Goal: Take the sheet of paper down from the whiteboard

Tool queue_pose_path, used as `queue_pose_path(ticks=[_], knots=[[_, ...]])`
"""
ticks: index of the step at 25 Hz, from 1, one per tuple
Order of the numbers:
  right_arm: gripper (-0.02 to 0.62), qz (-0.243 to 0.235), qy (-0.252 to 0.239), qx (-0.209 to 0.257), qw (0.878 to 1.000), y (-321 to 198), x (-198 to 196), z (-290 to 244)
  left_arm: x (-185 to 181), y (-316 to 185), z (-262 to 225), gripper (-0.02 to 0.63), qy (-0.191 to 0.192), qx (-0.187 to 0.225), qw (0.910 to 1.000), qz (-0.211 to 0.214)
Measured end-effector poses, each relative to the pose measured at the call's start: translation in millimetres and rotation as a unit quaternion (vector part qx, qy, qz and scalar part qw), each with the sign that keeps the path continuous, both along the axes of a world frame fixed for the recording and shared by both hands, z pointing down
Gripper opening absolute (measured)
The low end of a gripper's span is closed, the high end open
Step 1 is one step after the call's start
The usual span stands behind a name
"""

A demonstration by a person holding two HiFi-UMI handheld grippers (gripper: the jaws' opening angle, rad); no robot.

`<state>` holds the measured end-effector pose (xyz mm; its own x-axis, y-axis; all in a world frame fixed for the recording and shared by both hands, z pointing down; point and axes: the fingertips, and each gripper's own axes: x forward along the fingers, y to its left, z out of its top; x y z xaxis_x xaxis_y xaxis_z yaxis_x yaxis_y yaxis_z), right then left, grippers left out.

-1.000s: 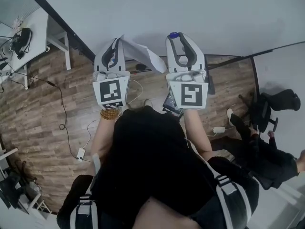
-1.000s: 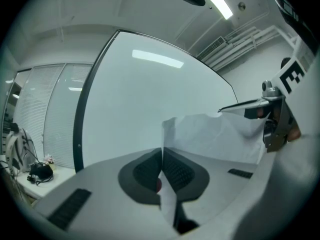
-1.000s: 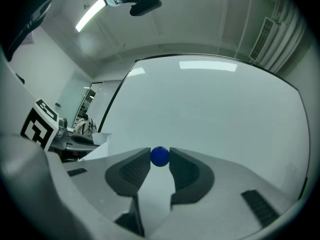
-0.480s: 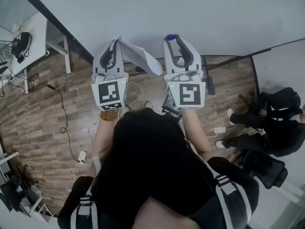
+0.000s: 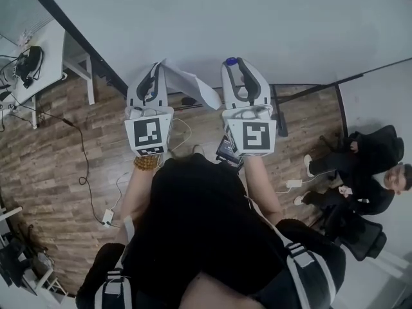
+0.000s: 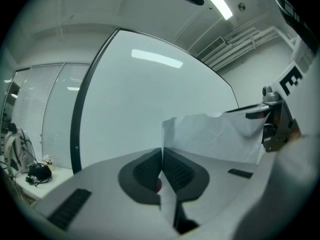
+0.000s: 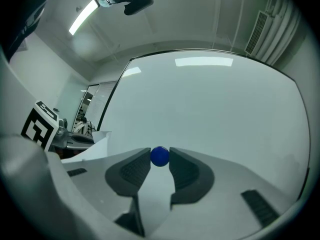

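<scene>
The white sheet of paper (image 5: 188,81) is off the whiteboard (image 5: 270,18) and crumpled, stretching from my left gripper (image 5: 154,69) toward the right one. The left gripper is shut on the sheet's edge; in the left gripper view the paper (image 6: 215,134) runs between its closed pads (image 6: 175,171). My right gripper (image 5: 235,65) is shut on a small round blue magnet (image 5: 231,62), which in the right gripper view (image 7: 160,156) sits between the fingertips in front of the whiteboard (image 7: 215,109). Whether the magnet touches the board I cannot tell.
The whiteboard's dark frame and stand legs (image 5: 302,90) run along the wooden floor. A white desk (image 5: 45,47) with cables stands at the left. A person in dark clothes (image 5: 367,179) sits at the right. A power strip (image 5: 107,219) and cord lie on the floor.
Both grippers keep their place and their hold. The person sitting at the right has shifted position.
</scene>
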<state>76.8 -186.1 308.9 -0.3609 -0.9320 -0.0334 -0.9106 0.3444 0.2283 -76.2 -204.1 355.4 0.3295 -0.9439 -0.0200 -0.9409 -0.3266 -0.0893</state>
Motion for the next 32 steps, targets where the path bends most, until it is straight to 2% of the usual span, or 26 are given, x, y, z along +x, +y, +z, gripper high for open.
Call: queue_pose_path(ticks=[24, 32], knots=[[0.114, -0.003, 0.006, 0.011, 1.0, -1, 2, -2, -7, 1, 0, 0.009, -0.004, 0.0, 1.0, -0.005], [0.114, -0.006, -0.003, 0.013, 1.0, 0, 2, -1, -13, -1, 0, 0.009, 0.011, 0.0, 0.9998, -0.017]])
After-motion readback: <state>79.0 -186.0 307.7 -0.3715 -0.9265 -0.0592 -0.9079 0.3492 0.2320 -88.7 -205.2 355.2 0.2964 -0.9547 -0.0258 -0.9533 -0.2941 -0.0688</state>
